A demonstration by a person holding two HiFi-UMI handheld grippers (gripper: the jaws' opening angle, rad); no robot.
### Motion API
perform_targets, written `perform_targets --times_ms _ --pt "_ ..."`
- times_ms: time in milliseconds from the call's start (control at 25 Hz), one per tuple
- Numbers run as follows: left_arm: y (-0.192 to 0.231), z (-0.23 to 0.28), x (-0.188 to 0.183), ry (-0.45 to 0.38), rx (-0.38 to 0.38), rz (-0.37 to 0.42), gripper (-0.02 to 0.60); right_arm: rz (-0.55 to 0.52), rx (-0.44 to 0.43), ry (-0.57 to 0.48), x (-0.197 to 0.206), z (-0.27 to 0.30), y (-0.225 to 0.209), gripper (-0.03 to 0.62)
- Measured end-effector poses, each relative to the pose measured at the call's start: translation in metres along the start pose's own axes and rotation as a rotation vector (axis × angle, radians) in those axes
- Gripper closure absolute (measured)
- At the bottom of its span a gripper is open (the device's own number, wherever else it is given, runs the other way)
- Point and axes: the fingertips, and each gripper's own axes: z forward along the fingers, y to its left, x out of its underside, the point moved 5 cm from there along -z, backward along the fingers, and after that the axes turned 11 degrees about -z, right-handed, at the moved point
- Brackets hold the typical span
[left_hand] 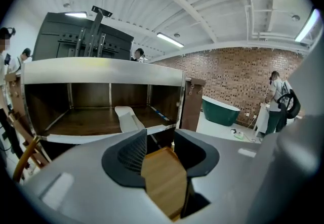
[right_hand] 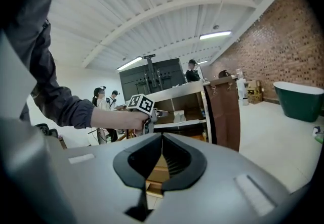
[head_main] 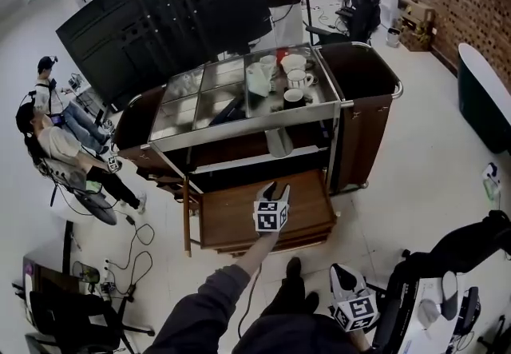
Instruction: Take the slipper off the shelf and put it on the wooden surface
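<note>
**Slipper on the shelf, both grippers empty**

The pale slipper (head_main: pixel 279 142) lay on the shelf (head_main: pixel 239 159) under the metal top of the cart (head_main: pixel 363 89), its front end jutting past the shelf's near edge. In the left gripper view the slipper (left_hand: pixel 129 118) sat well beyond the jaws, right of the middle of the dark shelf board (left_hand: pixel 86 123). Cups (head_main: pixel 297 78) stood on the cart's top.

The left gripper (head_main: pixel 275 187) hung above the wooden surface (head_main: pixel 231 212), which stood low in front of the cart. Its jaws stood wide apart and gripped nothing; only the wooden surface (left_hand: pixel 164 182) showed in the gap between them (left_hand: pixel 159 139).

The right gripper (head_main: pixel 339 271) was held low, near the person's body and well apart from the cart. Its jaws met at the tips (right_hand: pixel 162 137) with nothing between them. That view also caught the slipper (right_hand: pixel 178 116) on the shelf, far off.
</note>
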Motion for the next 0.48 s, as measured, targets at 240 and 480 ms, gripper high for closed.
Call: perform_targets --times_ms 240,480 --pt "0.036 0.101 -0.027 0.039 -0.062 0.005 0.4 0.039 0.105 0.038 -0.004 0.017 -0.048 0.595" --pt "0.085 0.191 -0.05 0.077 -0.124 0.004 0.4 0.027 0.129 0.066 -0.017 0.062 -0.076 0.595"
